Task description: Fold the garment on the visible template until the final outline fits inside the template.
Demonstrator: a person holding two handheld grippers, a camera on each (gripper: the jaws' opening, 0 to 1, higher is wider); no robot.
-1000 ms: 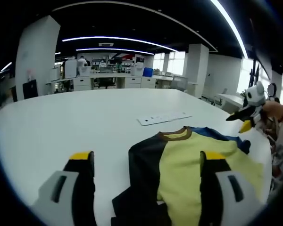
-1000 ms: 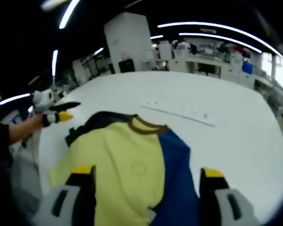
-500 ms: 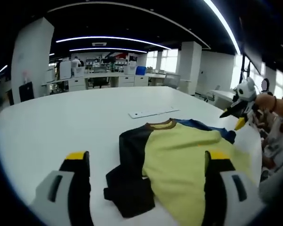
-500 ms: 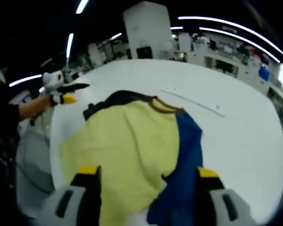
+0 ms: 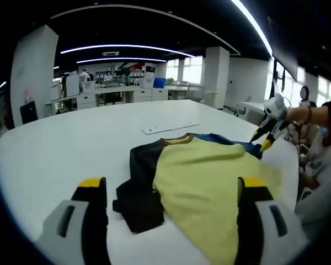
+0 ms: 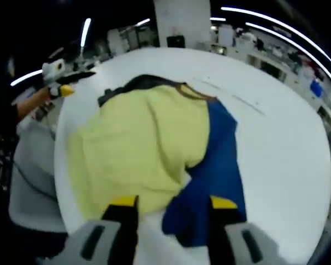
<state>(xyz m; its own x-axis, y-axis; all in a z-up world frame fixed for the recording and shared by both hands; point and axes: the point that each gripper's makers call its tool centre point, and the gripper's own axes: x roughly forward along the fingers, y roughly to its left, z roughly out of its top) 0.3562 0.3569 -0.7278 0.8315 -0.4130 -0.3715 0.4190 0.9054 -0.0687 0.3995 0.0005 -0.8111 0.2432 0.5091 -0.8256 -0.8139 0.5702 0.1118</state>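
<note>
Soft, limp garment (image 6: 149, 138) spread flat on table (image 5: 55, 143); best pinched at blue sleeve edge. Right gripper (image 6: 174, 203) narrowing over it, left gripper (image 5: 174, 187) wide, empty.

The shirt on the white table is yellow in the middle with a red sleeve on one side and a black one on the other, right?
Not quite: that sleeve is blue, not red, as the right gripper view shows. The shirt does lie on the white table, yellow in the middle, with a black sleeve on the other side.

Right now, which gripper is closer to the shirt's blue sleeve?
Right. The right gripper has its jaws right at the blue sleeve, near the hem. The left gripper sits open on the opposite side, by the black sleeve.
</note>
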